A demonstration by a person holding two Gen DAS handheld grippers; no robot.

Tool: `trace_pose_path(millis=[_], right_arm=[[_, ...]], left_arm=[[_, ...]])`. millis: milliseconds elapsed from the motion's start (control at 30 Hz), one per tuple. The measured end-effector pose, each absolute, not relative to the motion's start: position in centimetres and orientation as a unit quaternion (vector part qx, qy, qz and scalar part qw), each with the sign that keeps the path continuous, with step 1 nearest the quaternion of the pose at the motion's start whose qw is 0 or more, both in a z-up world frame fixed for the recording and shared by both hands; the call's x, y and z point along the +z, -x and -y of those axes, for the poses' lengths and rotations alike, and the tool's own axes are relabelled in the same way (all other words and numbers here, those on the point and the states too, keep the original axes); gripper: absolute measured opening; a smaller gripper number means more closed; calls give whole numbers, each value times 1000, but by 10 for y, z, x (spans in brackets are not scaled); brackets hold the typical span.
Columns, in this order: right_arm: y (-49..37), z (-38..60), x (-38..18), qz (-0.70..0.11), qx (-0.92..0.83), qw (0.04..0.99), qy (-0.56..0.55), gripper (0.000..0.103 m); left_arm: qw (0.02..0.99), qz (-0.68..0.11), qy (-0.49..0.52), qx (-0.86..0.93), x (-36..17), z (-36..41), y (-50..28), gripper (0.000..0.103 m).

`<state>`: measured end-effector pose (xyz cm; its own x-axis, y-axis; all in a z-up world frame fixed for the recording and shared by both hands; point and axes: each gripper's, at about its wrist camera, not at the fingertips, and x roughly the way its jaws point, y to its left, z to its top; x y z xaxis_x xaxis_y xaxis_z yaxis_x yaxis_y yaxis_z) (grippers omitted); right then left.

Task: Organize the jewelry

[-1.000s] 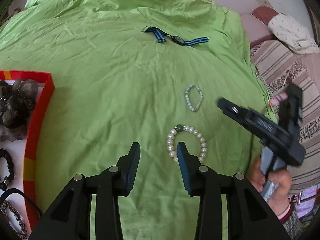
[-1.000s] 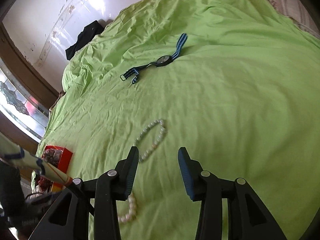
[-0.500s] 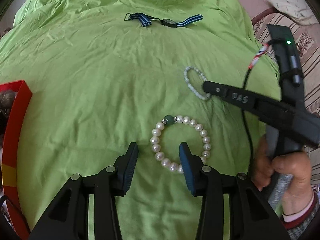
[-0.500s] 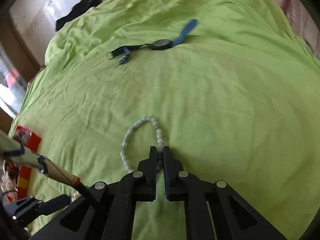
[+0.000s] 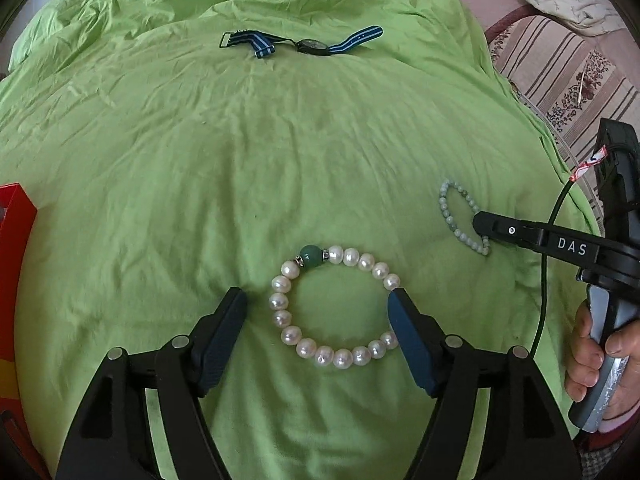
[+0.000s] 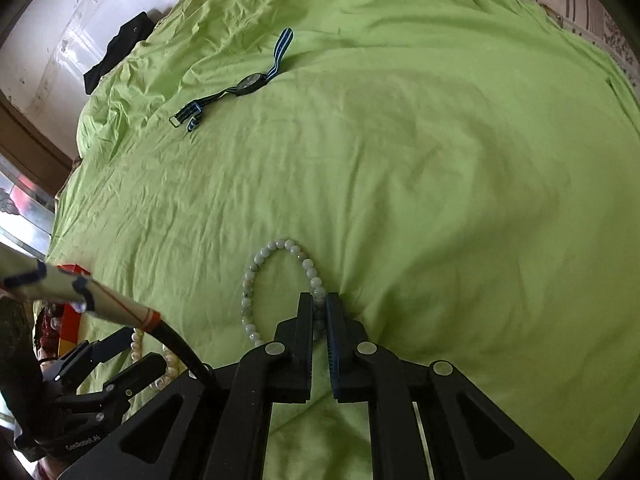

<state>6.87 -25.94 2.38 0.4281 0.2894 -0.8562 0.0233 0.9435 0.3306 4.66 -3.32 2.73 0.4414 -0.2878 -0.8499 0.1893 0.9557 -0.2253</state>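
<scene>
Two bracelets on the green sheet (image 5: 160, 152), one per gripper. My left gripper (image 5: 316, 304) stands wide apart, straddling the pearl bracelet (image 5: 334, 306): left finger clear outside the ring, right finger touching its right edge. Ring lies flat, dead ahead. My right gripper (image 6: 319, 312) is clamped on the jade bracelet (image 6: 256, 268), whose loop stretches forward and left. Watch (image 5: 308, 44) lies far ahead, red box (image 5: 16, 240) to my left.

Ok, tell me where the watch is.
The watch lies flat at the far end of the green sheet, top centre in the left wrist view, well beyond the pearl bracelet.
</scene>
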Motion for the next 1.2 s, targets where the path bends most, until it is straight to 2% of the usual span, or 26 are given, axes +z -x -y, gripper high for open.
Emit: trace_pose_path(millis=[33, 167, 200, 700, 733, 767, 833, 1200], right_arm=[[-69, 257, 24, -527, 81, 834, -145, 7], [-69, 251, 23, -519, 78, 841, -134, 7], [-69, 251, 23, -518, 76, 842, -133, 7], [-68, 239, 22, -503, 58, 857, -100, 7], [-68, 237, 22, -502, 57, 858, -92, 7], [-68, 235, 23, -500, 55, 860, -84, 7], [-68, 231, 24, -495, 52, 864, -70, 6], [-45, 216, 47, -450, 58, 888, -76, 6]], left_arm=[[848, -510, 46, -138, 28, 34, -46, 70], [851, -512, 24, -115, 28, 35, -46, 50], [852, -512, 18, -109, 28, 35, -45, 48], [860, -504, -24, -68, 25, 51, -42, 50], [860, -505, -25, -67, 26, 51, -41, 44], [860, -506, -25, -66, 27, 52, -40, 30], [859, -507, -27, -70, 31, 54, -37, 10], [870, -485, -22, -91, 64, 55, -2, 9]])
